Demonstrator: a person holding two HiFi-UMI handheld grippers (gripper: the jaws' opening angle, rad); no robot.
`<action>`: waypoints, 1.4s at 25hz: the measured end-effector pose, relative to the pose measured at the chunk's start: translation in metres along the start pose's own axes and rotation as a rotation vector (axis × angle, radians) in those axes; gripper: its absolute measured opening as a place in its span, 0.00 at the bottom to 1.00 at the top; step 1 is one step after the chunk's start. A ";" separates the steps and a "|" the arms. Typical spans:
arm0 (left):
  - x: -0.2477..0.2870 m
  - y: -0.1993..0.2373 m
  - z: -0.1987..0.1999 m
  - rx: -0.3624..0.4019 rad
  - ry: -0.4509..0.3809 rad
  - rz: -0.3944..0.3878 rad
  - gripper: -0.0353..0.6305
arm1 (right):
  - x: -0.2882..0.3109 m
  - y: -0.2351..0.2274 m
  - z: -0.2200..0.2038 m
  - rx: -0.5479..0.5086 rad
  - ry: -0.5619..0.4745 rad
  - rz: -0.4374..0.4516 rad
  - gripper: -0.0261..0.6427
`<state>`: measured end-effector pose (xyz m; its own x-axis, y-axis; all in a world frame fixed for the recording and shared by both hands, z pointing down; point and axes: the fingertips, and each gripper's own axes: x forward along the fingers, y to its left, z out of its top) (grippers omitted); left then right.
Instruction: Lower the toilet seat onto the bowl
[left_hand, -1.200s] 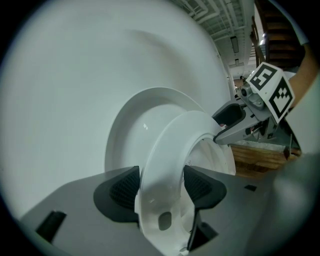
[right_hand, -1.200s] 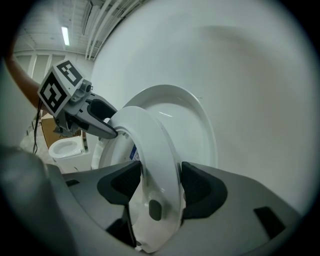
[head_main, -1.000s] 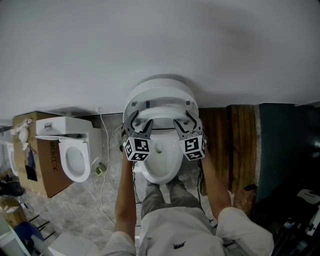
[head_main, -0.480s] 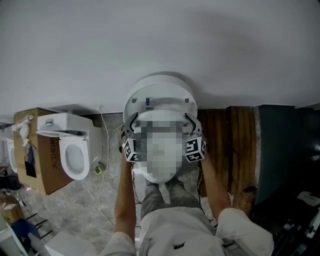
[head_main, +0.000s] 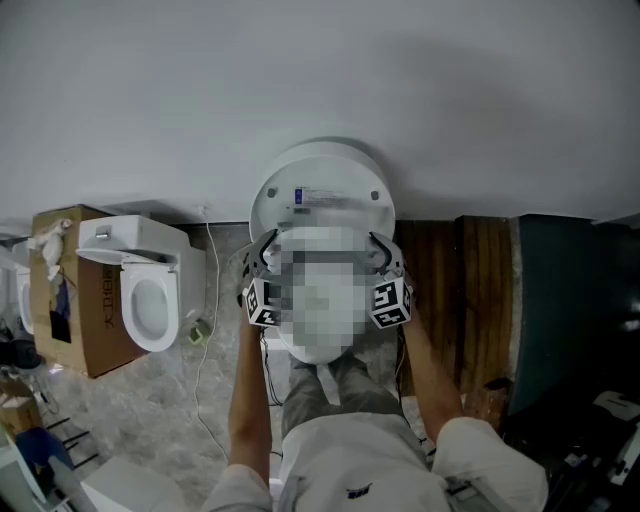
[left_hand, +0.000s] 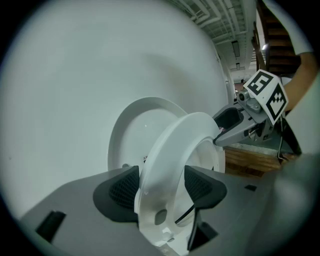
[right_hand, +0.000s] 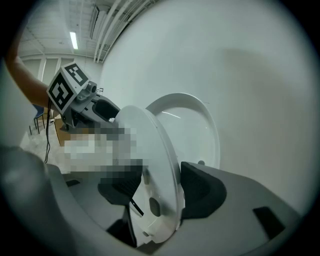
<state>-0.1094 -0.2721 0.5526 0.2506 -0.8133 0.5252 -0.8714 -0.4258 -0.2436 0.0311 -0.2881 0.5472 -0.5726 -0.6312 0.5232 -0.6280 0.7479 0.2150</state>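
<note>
The white toilet stands against the wall with its lid (head_main: 322, 190) upright. The seat ring (left_hand: 172, 150) is tipped forward off the lid (left_hand: 132, 130), partway down. My left gripper (head_main: 268, 247) is shut on the seat's left rim, and the ring passes between its dark pads (left_hand: 120, 187). My right gripper (head_main: 378, 245) is shut on the right rim (right_hand: 150, 150); its jaws have just been closing on it. A mosaic patch hides the bowl's middle and one right pad. The bowl's front (head_main: 318, 352) shows below it.
A second toilet (head_main: 150, 295) sits by a cardboard box (head_main: 60, 290) at the left, with a cable (head_main: 207, 330) across the grey floor. Wooden planks (head_main: 460, 290) and dark clutter lie at the right. The person's legs (head_main: 330, 400) stand just before the bowl.
The seat has swung forward away from the lid, so more of the lid's face and its label show. Both grippers came with it, a little toward the person.
</note>
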 end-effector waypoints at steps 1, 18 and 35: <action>-0.002 -0.002 -0.001 -0.001 0.002 -0.001 0.50 | -0.001 0.002 -0.001 -0.001 -0.001 0.004 0.41; -0.038 -0.030 -0.018 -0.016 0.010 -0.028 0.50 | -0.034 0.033 -0.020 -0.025 0.013 0.094 0.41; -0.087 -0.072 -0.053 0.055 0.026 -0.171 0.47 | -0.077 0.077 -0.048 0.017 0.088 0.135 0.35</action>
<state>-0.0906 -0.1498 0.5678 0.3813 -0.7172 0.5833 -0.7928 -0.5782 -0.1927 0.0522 -0.1721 0.5631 -0.6041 -0.5045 0.6169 -0.5581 0.8204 0.1244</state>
